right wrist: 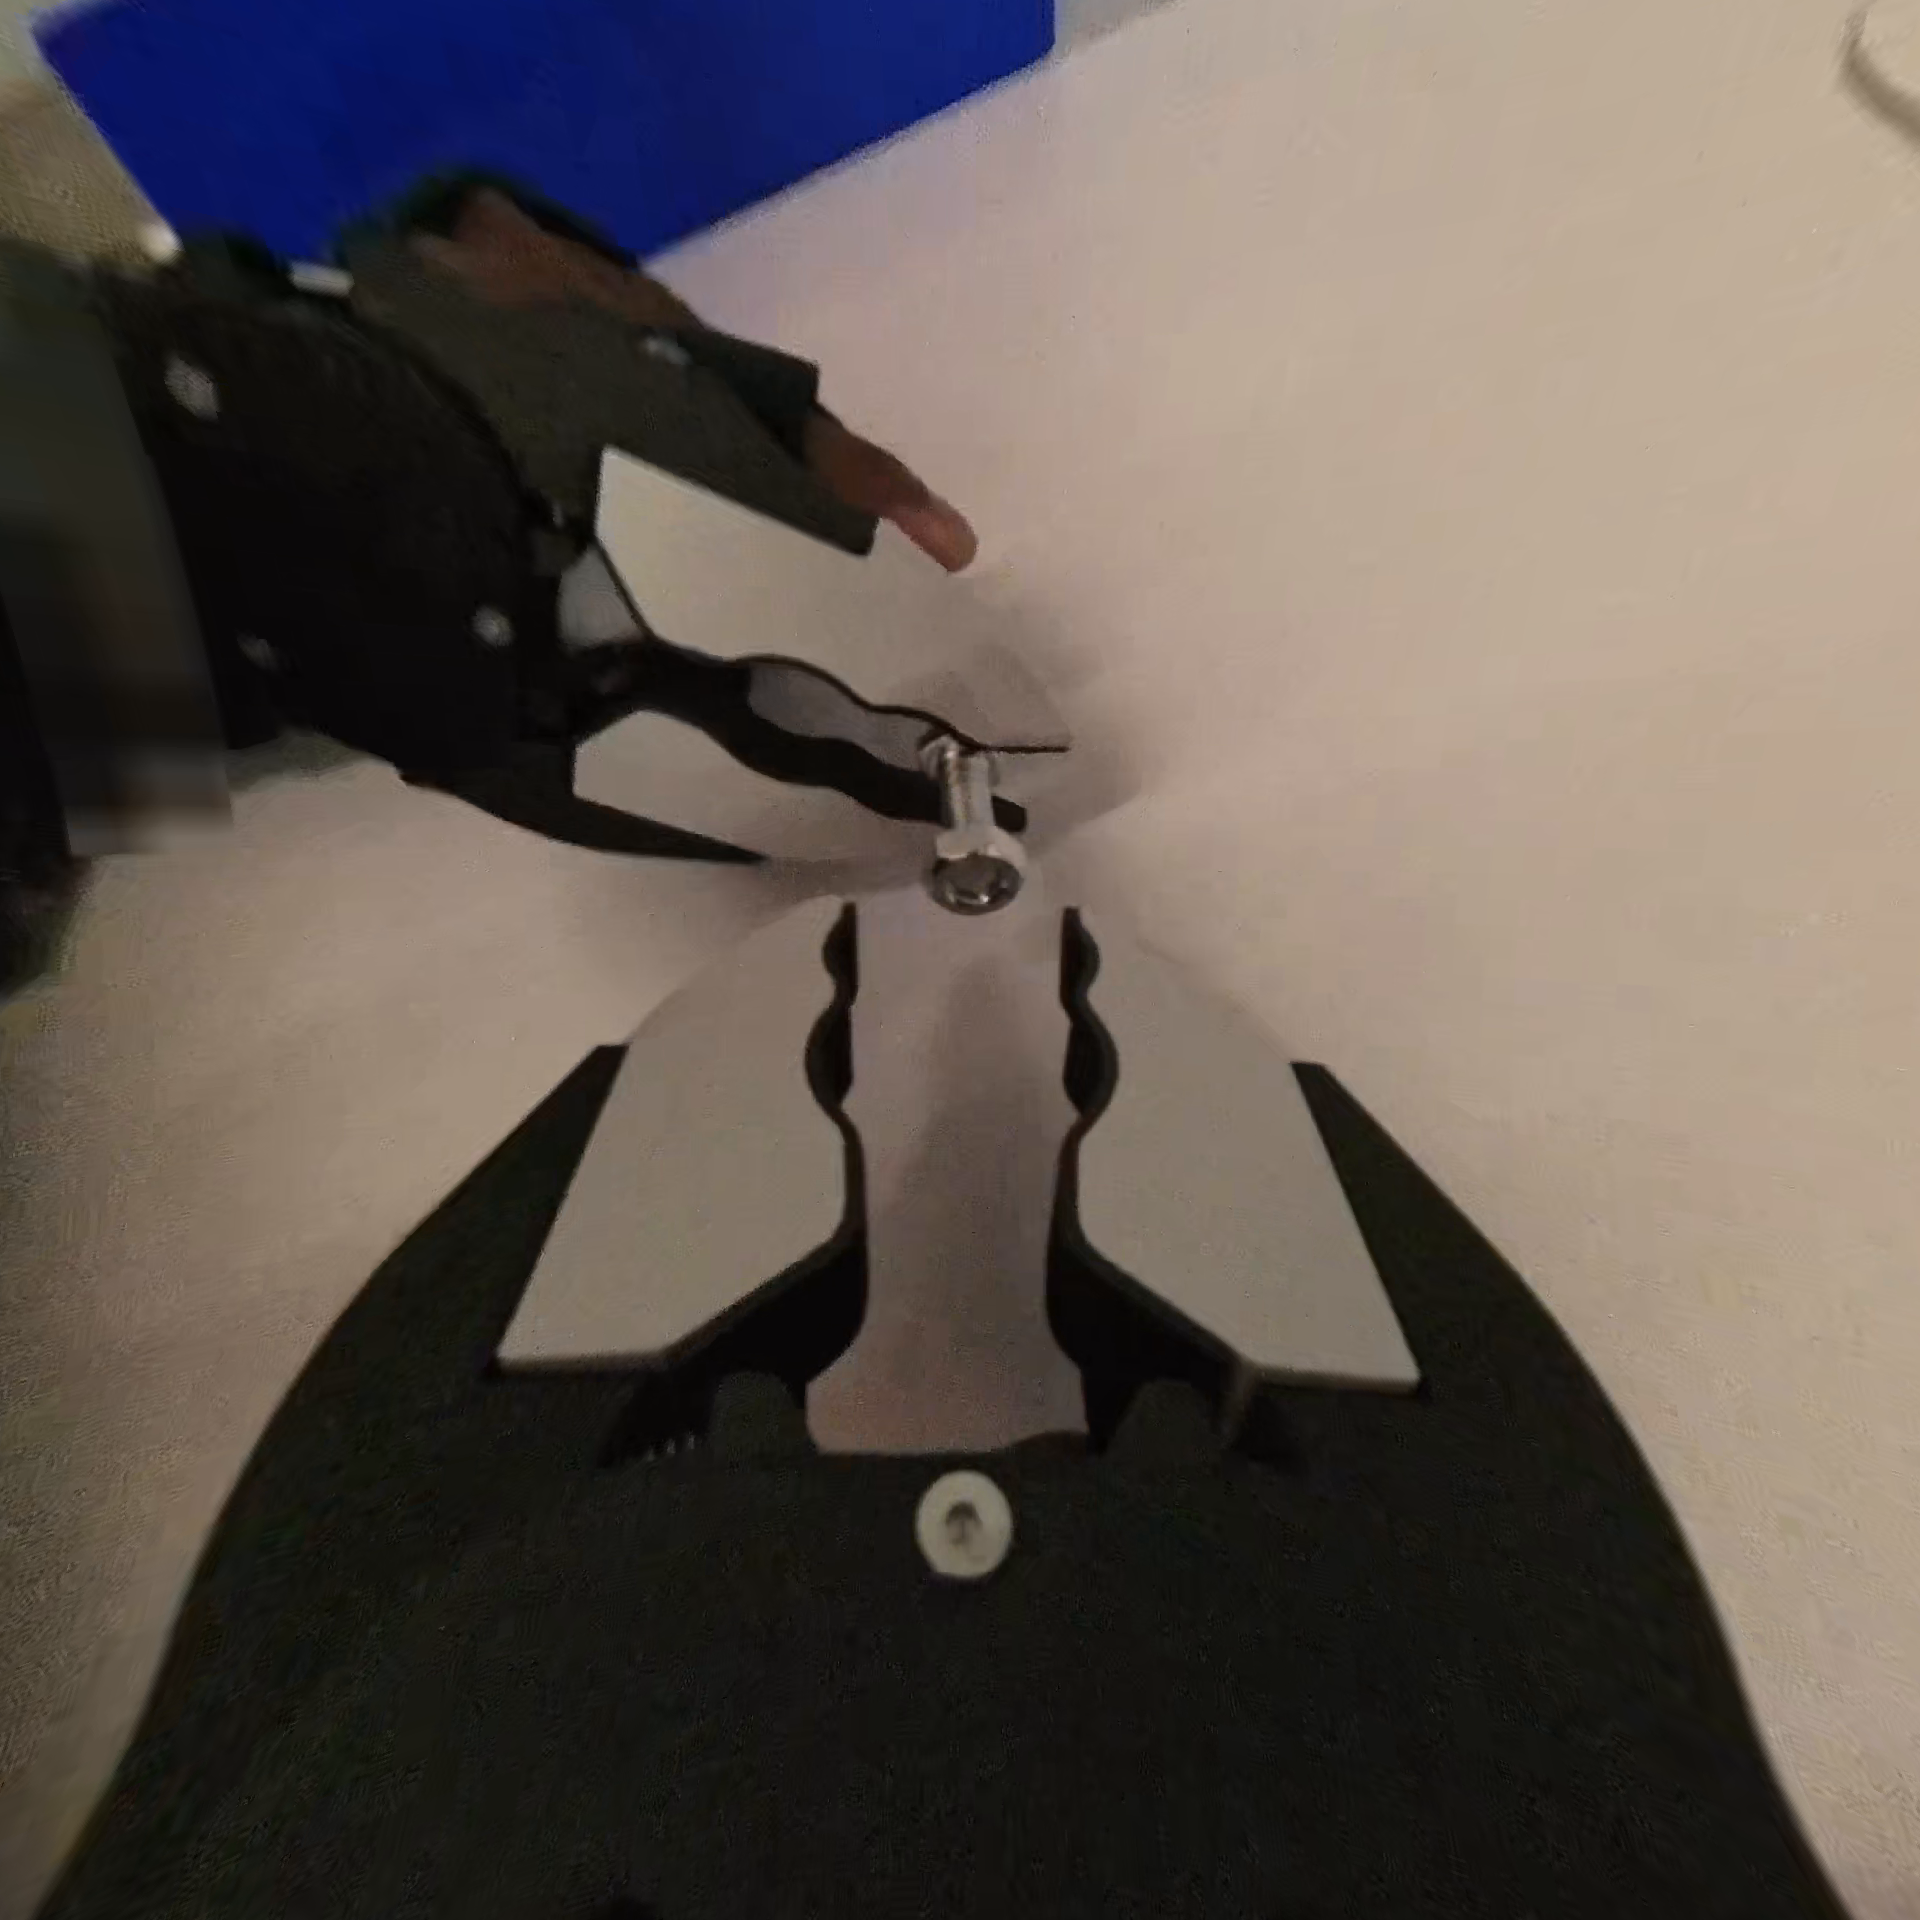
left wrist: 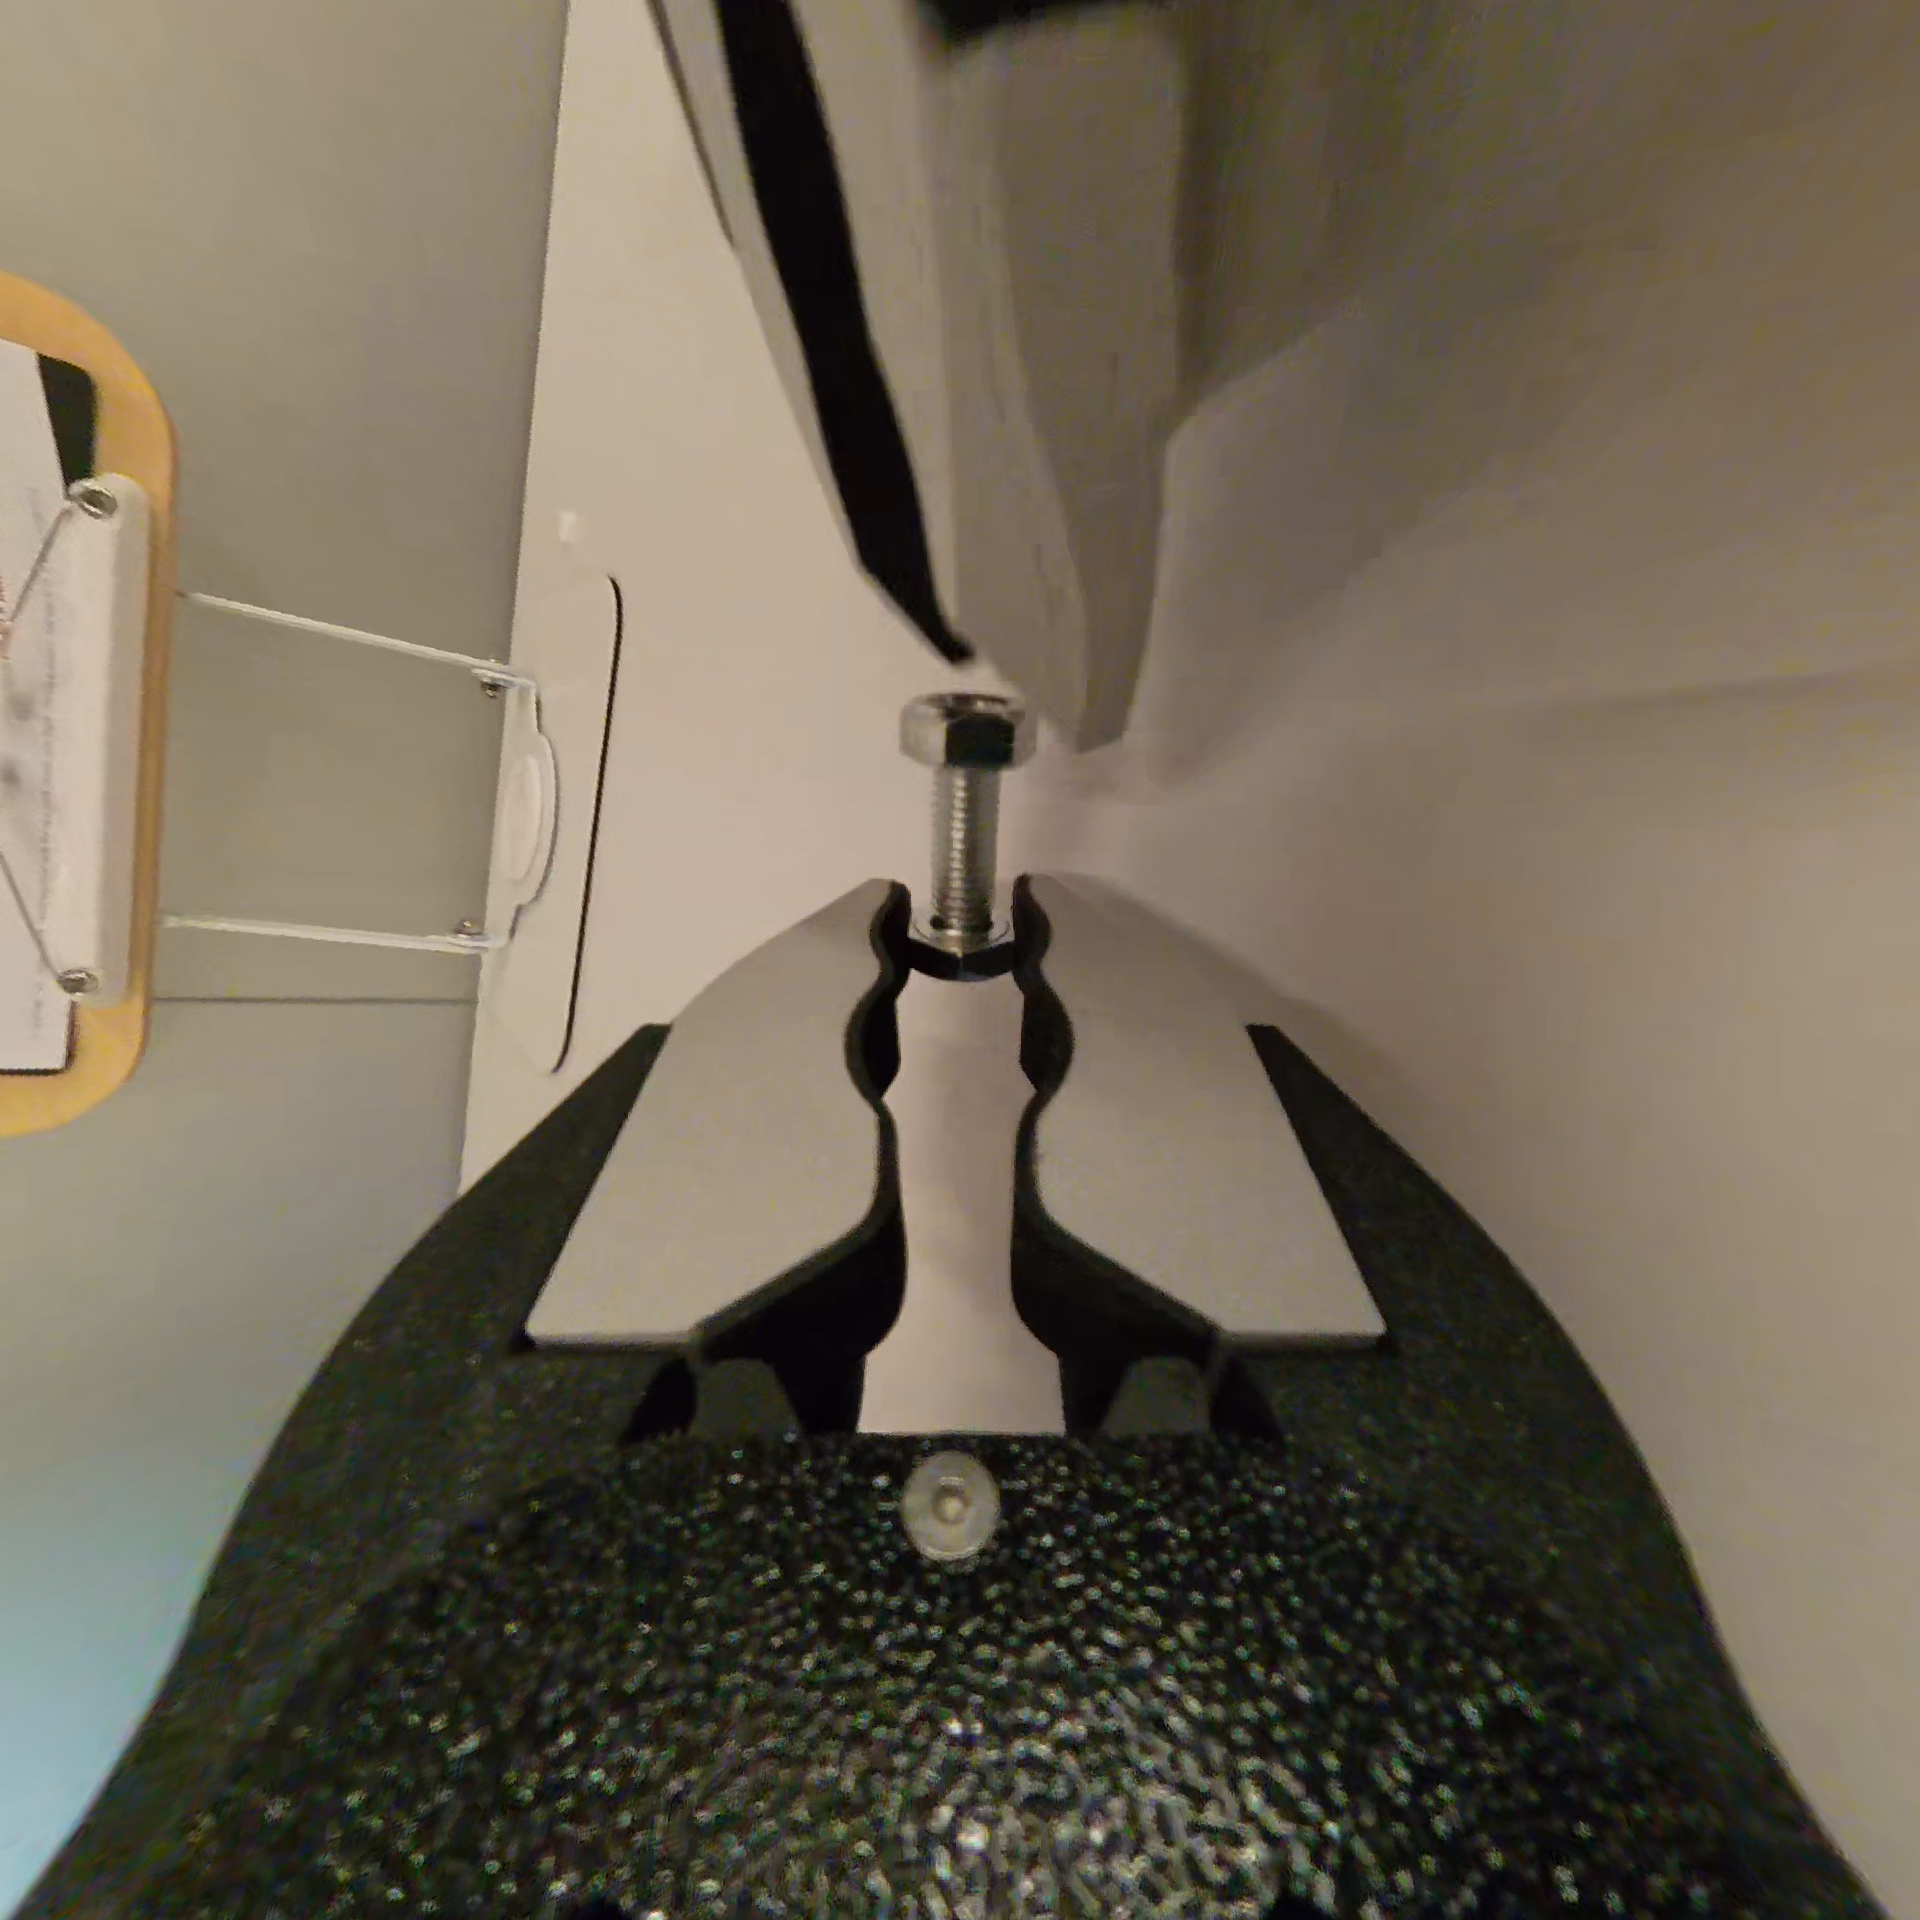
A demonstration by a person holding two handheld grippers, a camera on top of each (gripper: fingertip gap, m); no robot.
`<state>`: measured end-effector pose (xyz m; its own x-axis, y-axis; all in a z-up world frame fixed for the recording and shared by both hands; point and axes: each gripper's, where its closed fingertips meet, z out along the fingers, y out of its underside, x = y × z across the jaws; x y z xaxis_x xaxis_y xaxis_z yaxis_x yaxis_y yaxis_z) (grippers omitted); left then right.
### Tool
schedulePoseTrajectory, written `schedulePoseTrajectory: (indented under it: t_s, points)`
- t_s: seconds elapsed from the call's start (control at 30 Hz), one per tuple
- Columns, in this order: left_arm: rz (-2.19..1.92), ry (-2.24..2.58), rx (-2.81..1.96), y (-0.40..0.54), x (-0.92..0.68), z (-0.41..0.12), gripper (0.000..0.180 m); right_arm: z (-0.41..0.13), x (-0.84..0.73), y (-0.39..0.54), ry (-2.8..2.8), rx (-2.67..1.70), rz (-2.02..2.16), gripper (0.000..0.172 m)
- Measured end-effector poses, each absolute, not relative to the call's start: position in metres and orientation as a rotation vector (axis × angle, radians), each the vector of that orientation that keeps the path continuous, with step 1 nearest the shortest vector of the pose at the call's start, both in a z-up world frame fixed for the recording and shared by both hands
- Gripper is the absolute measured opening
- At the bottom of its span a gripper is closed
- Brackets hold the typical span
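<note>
A silver hex bolt [left wrist: 964, 810] is clamped at its lower end, where a hex nut [left wrist: 961, 951] sits on the thread, btwn the notched black pads [left wrist: 891, 925] of the left gripper [left wrist: 961, 914]; both pads are pressed against the nut, and the threaded shank is seen pointing straight away from the fingertips, head outermost. A second nut-like hex piece [left wrist: 968, 727] is seen at the far end of the shank.

In the right wrist view the same bolt [right wrist: 971, 831] is seen held crosswise at the tips of the left gripper [right wrist: 966, 774], which enters from the left w/ a person's hand [right wrist: 883, 488] around it. The right gripper [right wrist: 961, 914] is held just short of the bolt head, jaws apart, nothing gripped; open gaps are left on both sides btwn its pads [right wrist: 1081, 956] and the bolt.

The white table [right wrist: 1455, 520] is seen bare around both grippers, w/ wide free room to the right. Its edge is met by a blue panel [right wrist: 520, 104] at upper left in the right wrist view. In the left wrist view the table edge runs down the left, w/ a clear acrylic stand [left wrist: 416, 790] and a wooden board [left wrist: 125, 727] beyond it, well apart from the fingertips. A blurred finger of the right gripper [left wrist: 987, 416] hangs close above the bolt head.
</note>
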<state>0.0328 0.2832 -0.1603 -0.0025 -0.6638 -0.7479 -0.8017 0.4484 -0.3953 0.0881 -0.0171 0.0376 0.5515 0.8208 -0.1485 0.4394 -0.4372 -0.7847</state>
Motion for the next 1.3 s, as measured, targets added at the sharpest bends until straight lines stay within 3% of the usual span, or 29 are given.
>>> schedulePoseTrajectory:
  t_s: [0.17, 0.27, 0.4, 0.43, 0.53, 0.63, 0.73, 0.9, 1.0, 1.1, 1.2, 1.3]
  points:
    - [0.138, 1.725, -1.308, 0.284, 0.032, -0.165, 0.018, 0.05, 0.1, -0.004, -1.375, -1.633, 0.039, 0.053]
    - [0.13, 1.736, -1.298, 0.281, 0.034, -0.165, 0.018, 0.05, 0.088, -0.012, -1.45, -1.486, -0.003, 0.046]
    - [0.13, 1.738, -1.273, 0.277, 0.037, -0.162, 0.018, 0.039, 0.081, -0.015, -1.498, -1.473, -0.02, 0.018]
    - [0.139, 1.744, -1.273, 0.278, 0.036, -0.163, 0.018, 0.038, 0.081, -0.015, -1.487, -1.502, -0.01, 0.017]
    - [0.153, 1.757, -1.265, 0.277, 0.034, -0.165, 0.018, 0.034, 0.082, -0.016, -1.363, -1.737, 0.198, 0.017]
    - [0.175, 1.769, -1.232, 0.275, 0.036, -0.164, 0.018, 0.039, 0.082, -0.02, -0.979, -2.092, 0.731, 0.017]
    - [0.135, 1.731, -1.243, 0.275, 0.038, -0.156, 0.018, 0.056, 0.085, -0.019, -0.852, -2.046, 1.016, 0.024]
    - [0.074, 1.709, -1.299, 0.276, 0.035, -0.157, 0.018, 0.059, 0.099, -0.007, -1.318, -1.599, 0.281, 0.04]
    - [0.064, 1.712, -1.296, 0.275, 0.036, -0.156, 0.018, 0.052, 0.092, -0.015, -1.493, -1.405, 0.054, 0.04]
    - [0.055, 1.719, -1.281, 0.271, 0.039, -0.156, 0.018, 0.048, 0.083, -0.017, -1.504, -1.406, 0.032, 0.02]
    - [0.122, 1.715, -1.258, 0.275, 0.036, -0.155, 0.018, 0.044, 0.084, -0.012, -1.327, -1.71, 0.235, 0.019]
    - [0.198, 1.716, -1.199, 0.276, 0.036, -0.151, 0.018, 0.053, 0.082, -0.017, -0.853, -2.09, 0.915, 0.019]
